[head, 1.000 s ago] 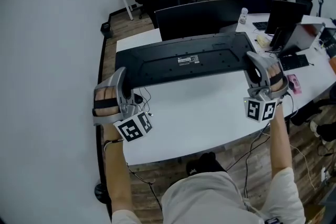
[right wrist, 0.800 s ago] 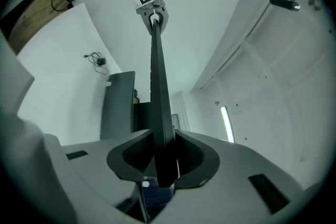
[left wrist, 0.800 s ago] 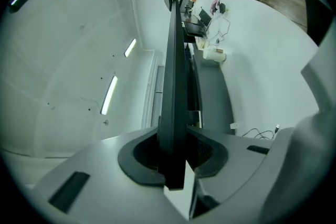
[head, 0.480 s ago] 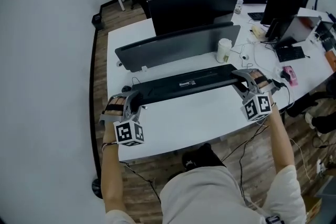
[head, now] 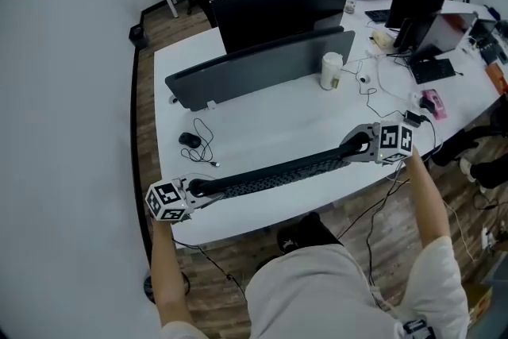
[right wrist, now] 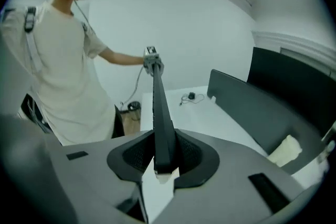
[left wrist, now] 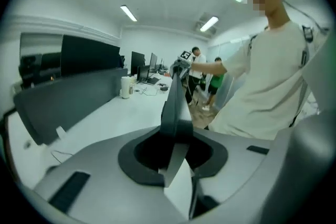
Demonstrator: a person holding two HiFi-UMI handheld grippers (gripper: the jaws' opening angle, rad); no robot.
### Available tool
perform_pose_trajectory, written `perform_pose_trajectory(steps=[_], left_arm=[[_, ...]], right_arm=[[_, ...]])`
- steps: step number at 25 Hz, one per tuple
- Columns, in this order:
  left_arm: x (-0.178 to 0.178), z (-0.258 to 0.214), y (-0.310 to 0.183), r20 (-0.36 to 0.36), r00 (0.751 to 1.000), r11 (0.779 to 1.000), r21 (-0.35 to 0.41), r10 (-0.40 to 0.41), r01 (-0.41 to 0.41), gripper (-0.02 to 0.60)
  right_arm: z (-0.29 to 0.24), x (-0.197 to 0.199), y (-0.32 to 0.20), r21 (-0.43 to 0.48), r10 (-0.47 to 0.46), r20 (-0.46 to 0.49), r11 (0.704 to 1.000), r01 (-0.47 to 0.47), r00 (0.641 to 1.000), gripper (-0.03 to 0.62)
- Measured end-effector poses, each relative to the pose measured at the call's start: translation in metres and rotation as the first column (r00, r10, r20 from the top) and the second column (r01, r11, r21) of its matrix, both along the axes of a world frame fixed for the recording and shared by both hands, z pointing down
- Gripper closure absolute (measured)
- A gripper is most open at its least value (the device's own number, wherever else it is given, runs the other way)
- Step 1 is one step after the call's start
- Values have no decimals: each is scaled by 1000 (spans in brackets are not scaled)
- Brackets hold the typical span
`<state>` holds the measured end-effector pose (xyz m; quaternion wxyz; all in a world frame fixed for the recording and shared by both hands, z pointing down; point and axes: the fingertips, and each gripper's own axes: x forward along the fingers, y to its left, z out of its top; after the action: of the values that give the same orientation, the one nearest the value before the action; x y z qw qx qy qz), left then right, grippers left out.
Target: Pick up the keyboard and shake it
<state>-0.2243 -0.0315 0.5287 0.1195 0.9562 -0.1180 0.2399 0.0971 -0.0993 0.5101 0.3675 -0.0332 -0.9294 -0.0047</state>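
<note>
The long black keyboard [head: 274, 171] hangs just above the front of the white table [head: 262, 123], turned so its keys face me. My left gripper [head: 197, 188] is shut on its left end and my right gripper [head: 357, 148] is shut on its right end. In the left gripper view the keyboard [left wrist: 173, 102] runs edge-on away from the left gripper [left wrist: 176, 139], clamped between the dark pads. The right gripper view shows the keyboard [right wrist: 159, 113] the same way, pinched in the right gripper [right wrist: 160, 157], with the far left gripper [right wrist: 152, 59] at its other end.
A grey divider panel [head: 254, 67] and a black monitor [head: 278, 4] stand behind. A paper cup [head: 331, 69] sits by the panel. A mouse with a coiled cable [head: 189, 140] lies at the left. Loose cables [head: 373, 79] and a pink item [head: 434, 102] lie at the right.
Both grippers have come down with the keyboard toward the table's front edge. The keyboard has rolled from underside-up to keys facing me.
</note>
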Motion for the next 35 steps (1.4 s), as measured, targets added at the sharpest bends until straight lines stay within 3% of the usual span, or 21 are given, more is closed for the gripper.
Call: perform_pose_trajectory(steps=[2, 4, 6, 8, 9, 10, 13, 16, 19, 21, 29, 32, 35], left_arm=[[-4, 6, 2, -138, 990, 994, -112, -32, 17, 483], [-7, 7, 3, -293, 952, 978, -207, -89, 27, 482], [-12, -1, -3, -462, 868, 959, -279, -184, 55, 482], [-21, -5, -18, -597, 745, 935, -337, -299, 105, 482], [-27, -1, -26, -628, 692, 918, -371, -357, 137, 482], [-31, 8, -32, -633, 655, 896, -412, -412, 165, 481], [-31, 41, -32, -596, 599, 818, -541, -535, 193, 476], [-19, 61, -21, -584, 536, 746, -650, -610, 141, 472], [-20, 96, -14, -493, 517, 648, -743, -700, 167, 460], [-21, 111, -11, -444, 522, 604, -776, -728, 183, 459], [-10, 141, 2, -319, 550, 467, -871, -772, 152, 459], [-5, 147, 11, -287, 550, 428, -892, -784, 144, 459], [-5, 149, 13, -273, 538, 409, -901, -797, 148, 459]], right_arm=[[-7, -4, 2, -151, 34, 121, 988, -15, 992, 462], [-15, -7, -1, -289, 88, 235, 957, -17, 968, 462], [-19, -11, -7, -404, 168, 336, 914, -19, 927, 465], [-13, -16, -16, -498, 270, 382, 866, -49, 884, 464], [-5, -19, -21, -544, 325, 384, 836, -73, 865, 464], [4, -22, -25, -592, 381, 378, 800, -97, 844, 462], [30, -25, -35, -729, 543, 343, 668, -147, 766, 461], [55, -26, -42, -836, 670, 271, 520, -176, 691, 456], [94, -24, -36, -895, 730, 145, 385, -226, 668, 453], [112, -21, -29, -912, 749, 94, 329, -245, 656, 451], [162, -8, -9, -940, 781, -24, 194, -280, 624, 442], [175, -2, -2, -936, 782, -48, 182, -302, 621, 439], [178, 1, -4, -928, 785, -70, 175, -328, 616, 437]])
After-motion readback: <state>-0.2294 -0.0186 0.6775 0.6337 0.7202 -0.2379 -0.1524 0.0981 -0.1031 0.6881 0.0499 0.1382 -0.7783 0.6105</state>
